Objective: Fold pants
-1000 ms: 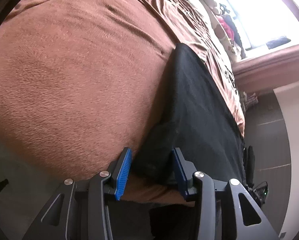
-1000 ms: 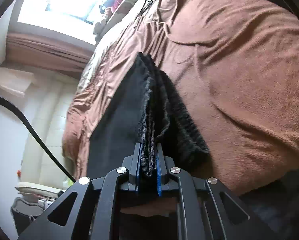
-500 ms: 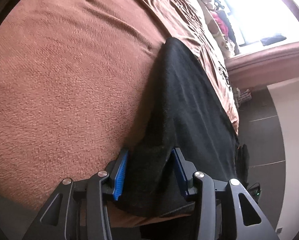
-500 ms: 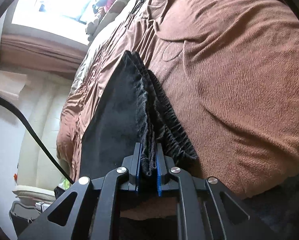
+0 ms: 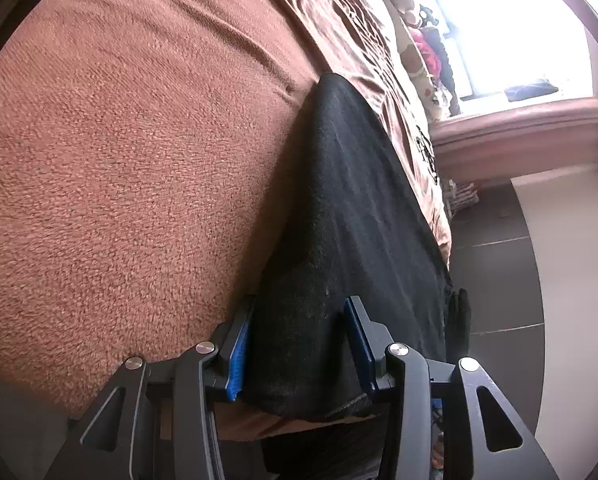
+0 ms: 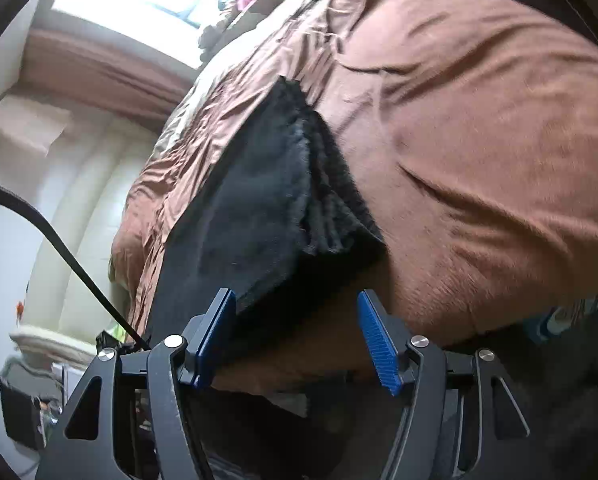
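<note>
Black pants lie folded lengthwise on a brown fleece blanket. In the left wrist view my left gripper is open, its blue pads either side of the near end of the pants, which bulges between them. In the right wrist view the pants show their ribbed waistband end. My right gripper is open wide and holds nothing; the cloth edge rests just beyond its left pad.
The bed's near edge runs just in front of both grippers. Stuffed toys sit by a bright window at the far end. Dark tiled floor lies beside the bed. A black cable crosses the right wrist view.
My right gripper has opened and let go of the waistband, which has dropped onto the blanket. My left gripper has moved forward over the pants' end, still open.
</note>
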Action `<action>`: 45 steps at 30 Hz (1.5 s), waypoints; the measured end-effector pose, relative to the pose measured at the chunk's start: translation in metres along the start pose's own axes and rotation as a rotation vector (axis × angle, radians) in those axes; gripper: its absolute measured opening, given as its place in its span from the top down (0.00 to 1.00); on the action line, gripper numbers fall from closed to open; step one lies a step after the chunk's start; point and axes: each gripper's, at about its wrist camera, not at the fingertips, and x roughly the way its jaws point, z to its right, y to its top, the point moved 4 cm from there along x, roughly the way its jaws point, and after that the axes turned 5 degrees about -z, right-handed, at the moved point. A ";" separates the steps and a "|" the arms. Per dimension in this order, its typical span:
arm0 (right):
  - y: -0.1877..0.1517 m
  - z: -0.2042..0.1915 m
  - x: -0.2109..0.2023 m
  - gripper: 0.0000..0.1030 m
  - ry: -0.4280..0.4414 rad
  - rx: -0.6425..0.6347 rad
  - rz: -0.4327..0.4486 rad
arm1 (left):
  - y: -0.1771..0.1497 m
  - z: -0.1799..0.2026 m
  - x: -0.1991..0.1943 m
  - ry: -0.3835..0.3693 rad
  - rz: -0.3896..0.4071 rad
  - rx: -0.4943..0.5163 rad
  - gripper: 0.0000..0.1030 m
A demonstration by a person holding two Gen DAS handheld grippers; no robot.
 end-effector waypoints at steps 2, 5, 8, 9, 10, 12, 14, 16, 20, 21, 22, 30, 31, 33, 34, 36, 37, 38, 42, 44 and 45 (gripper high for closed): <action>-0.001 0.005 0.006 0.40 0.014 0.034 0.000 | 0.001 0.001 0.003 0.006 -0.003 0.008 0.57; 0.000 0.004 0.014 0.40 0.053 0.054 0.004 | 0.004 0.003 0.007 0.017 -0.011 0.015 0.57; 0.004 -0.002 0.030 0.40 0.071 0.061 0.004 | 0.007 0.004 0.011 0.014 -0.009 0.011 0.59; 0.004 -0.002 0.036 0.35 0.059 0.064 0.007 | 0.007 0.004 0.011 0.016 -0.008 0.013 0.61; 0.005 -0.002 0.041 0.34 0.052 0.068 0.010 | 0.007 0.005 0.011 0.017 -0.008 0.016 0.65; 0.005 -0.002 0.048 0.34 0.040 0.075 0.018 | 0.005 0.006 0.009 0.010 -0.007 0.015 0.76; 0.004 -0.005 0.049 0.40 0.030 0.068 0.030 | 0.002 0.009 0.002 -0.041 -0.001 0.014 0.84; 0.003 -0.006 0.048 0.56 0.006 0.057 0.036 | -0.002 0.016 -0.007 -0.079 0.011 0.028 0.86; 0.006 -0.008 0.046 0.72 0.028 0.052 0.032 | -0.010 0.022 -0.011 -0.087 0.021 0.030 0.87; 0.007 -0.009 0.045 0.73 0.024 0.042 0.038 | -0.013 0.022 -0.012 -0.093 0.023 0.029 0.88; 0.009 -0.011 0.044 0.73 0.019 0.033 0.046 | -0.015 0.022 -0.011 -0.100 0.024 0.024 0.88; 0.001 -0.007 0.039 0.66 -0.013 0.060 0.020 | -0.019 0.011 -0.004 -0.094 0.023 -0.007 0.86; -0.003 -0.010 0.034 0.66 -0.023 0.046 0.019 | -0.019 0.011 -0.003 -0.088 0.028 -0.002 0.86; -0.009 -0.019 0.025 0.66 -0.031 0.010 0.012 | -0.020 0.011 -0.003 -0.079 0.034 0.007 0.85; -0.014 -0.026 0.019 0.66 -0.039 -0.021 0.010 | -0.021 0.011 -0.002 -0.080 0.036 0.007 0.84; -0.021 -0.040 0.008 0.66 -0.060 -0.079 0.006 | -0.020 0.006 -0.003 -0.089 0.040 -0.004 0.82; -0.027 -0.049 0.002 0.66 -0.078 -0.119 0.007 | -0.021 0.005 -0.004 -0.091 0.046 -0.006 0.80; -0.030 -0.055 -0.003 0.66 -0.096 -0.148 0.009 | -0.022 0.004 -0.003 -0.086 0.051 -0.003 0.79; -0.035 -0.080 -0.011 0.66 -0.142 -0.240 0.020 | -0.026 0.002 -0.003 -0.070 0.072 0.003 0.75; -0.036 -0.092 -0.010 0.66 -0.157 -0.277 0.026 | -0.026 0.003 -0.004 -0.068 0.085 0.007 0.75; -0.036 -0.097 -0.007 0.66 -0.165 -0.292 0.026 | -0.025 0.004 -0.004 -0.066 0.088 0.009 0.75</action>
